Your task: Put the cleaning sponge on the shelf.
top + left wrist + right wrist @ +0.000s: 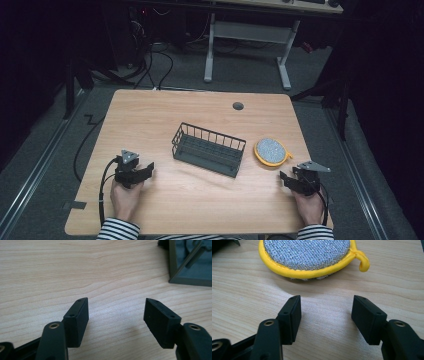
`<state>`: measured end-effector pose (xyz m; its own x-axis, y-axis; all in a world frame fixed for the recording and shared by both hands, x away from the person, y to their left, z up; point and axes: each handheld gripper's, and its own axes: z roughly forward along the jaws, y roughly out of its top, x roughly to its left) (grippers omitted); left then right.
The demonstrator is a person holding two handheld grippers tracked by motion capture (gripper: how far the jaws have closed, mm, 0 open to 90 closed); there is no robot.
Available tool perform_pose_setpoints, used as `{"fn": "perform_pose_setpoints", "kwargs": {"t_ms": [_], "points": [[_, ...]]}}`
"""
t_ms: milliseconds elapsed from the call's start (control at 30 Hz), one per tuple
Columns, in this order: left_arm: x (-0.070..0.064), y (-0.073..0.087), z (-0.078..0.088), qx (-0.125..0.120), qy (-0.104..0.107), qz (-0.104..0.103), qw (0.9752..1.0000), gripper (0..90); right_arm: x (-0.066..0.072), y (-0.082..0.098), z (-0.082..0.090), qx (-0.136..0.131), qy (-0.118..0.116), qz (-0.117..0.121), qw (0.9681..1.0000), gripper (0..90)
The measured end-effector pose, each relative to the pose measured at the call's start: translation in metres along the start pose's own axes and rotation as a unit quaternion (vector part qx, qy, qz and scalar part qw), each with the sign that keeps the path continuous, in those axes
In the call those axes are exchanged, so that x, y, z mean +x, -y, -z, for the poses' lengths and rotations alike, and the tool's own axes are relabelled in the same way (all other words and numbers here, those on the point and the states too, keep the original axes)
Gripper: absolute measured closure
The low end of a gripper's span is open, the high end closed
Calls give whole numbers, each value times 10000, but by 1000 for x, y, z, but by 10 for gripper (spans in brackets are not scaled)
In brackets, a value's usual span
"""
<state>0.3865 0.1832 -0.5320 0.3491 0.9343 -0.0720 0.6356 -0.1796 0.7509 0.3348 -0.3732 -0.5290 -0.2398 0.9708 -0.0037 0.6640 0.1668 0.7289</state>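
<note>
A round scouring pad (271, 151) with a silver mesh face and yellow rim lies on the wooden table (200, 200), right of a dark wire basket (209, 148). My right gripper (288, 177) rests low near the table's right front, open, nothing between its jaws. In the right gripper view the pad (307, 255) lies just beyond the gripper (327, 302), its yellow loop (363, 262) to the right. My left gripper (147, 167) sits at the left front, open and empty, pointing toward the basket. The left gripper view has the gripper (116, 305) over bare wood, the basket's corner (190, 265) at top right.
A grey cable grommet (238, 106) sits in the table's far edge. Behind the table a white desk frame (250, 45) and cables stand on the dark floor. Bare wood lies between the two hands in front of the basket.
</note>
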Motion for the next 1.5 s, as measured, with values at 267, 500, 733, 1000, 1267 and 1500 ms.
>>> {"fn": "perform_pose_setpoints", "kwargs": {"t_ms": [267, 500, 733, 1000, 1267, 1500], "points": [[-1, 3, -3, -7, -109, -89, 9999, 368, -6, -6, 10, -107, -236, -303, 9992, 430], [-3, 2, -4, 26, -156, -138, 9998, 353, -7, -34, 23, -218, -442, -232, 9985, 441], [-3, 2, -4, 20, -138, -118, 9998, 351, -15, -63, 15, -48, -545, -312, 9980, 439], [-2, 2, -4, 15, -139, -115, 9998, 350, -20, -91, -2, 369, -423, -176, 9983, 424], [-2, 2, -4, 14, -128, -111, 9999, 350, -23, -111, -28, 794, -499, -279, 9952, 393], [-2, 2, -4, 12, -124, -107, 9999, 350, -30, -107, -47, 1125, -557, -495, 9909, 381]]}}
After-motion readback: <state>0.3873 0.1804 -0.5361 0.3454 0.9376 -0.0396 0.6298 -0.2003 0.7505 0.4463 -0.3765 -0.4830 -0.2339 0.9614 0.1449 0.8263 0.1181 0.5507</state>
